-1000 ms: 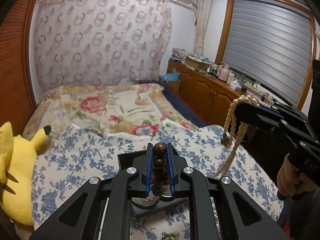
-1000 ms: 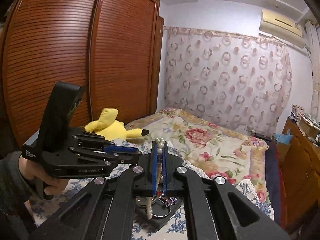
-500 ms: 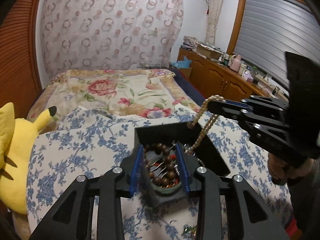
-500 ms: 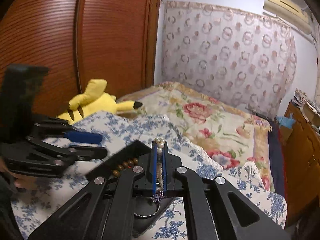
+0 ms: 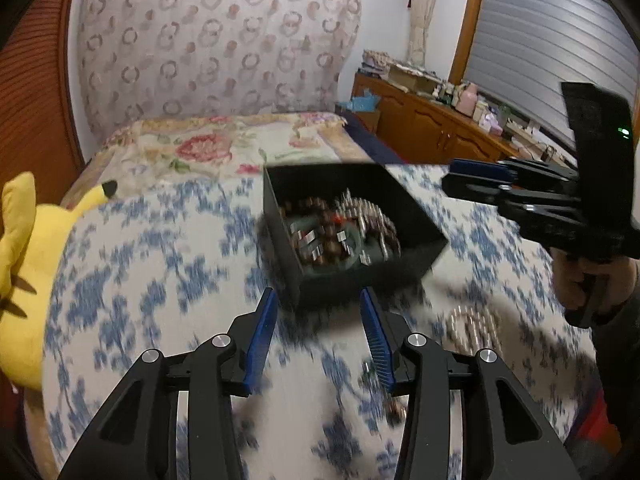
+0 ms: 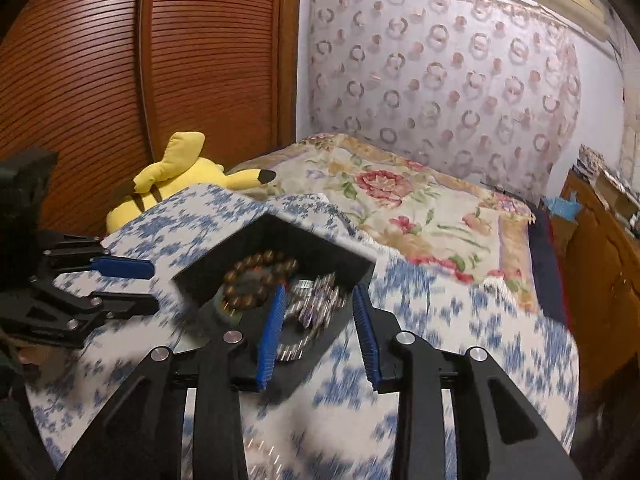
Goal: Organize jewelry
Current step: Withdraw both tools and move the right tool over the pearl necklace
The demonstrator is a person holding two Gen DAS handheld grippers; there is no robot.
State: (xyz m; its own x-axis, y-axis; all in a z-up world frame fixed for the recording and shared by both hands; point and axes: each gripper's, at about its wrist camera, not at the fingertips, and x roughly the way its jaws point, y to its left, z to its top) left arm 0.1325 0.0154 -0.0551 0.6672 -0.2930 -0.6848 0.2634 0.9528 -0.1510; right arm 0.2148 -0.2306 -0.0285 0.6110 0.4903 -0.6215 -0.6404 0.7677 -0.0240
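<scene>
I am seeing both tools' jaws opening with nothing gripped: my left gripper (image 5: 318, 328) is hovering just short of the black box (image 5: 412, 208), my right gripper (image 6: 316, 322) over its near corner. Inside the box, on the blue-flowered bedspread (image 5: 168, 264), the brown bead bracelet (image 6: 256, 280) is lying beside a blurred pale pearl strand (image 6: 316, 304).

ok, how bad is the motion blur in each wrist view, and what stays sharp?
Left wrist view: quilt and box contents smeared, the gripper itself crisp, its jaws opening with nothing between them. Right wrist view: near quilt and beads streaked, wardrobe and curtain sharp; fisheye bends both.
</scene>
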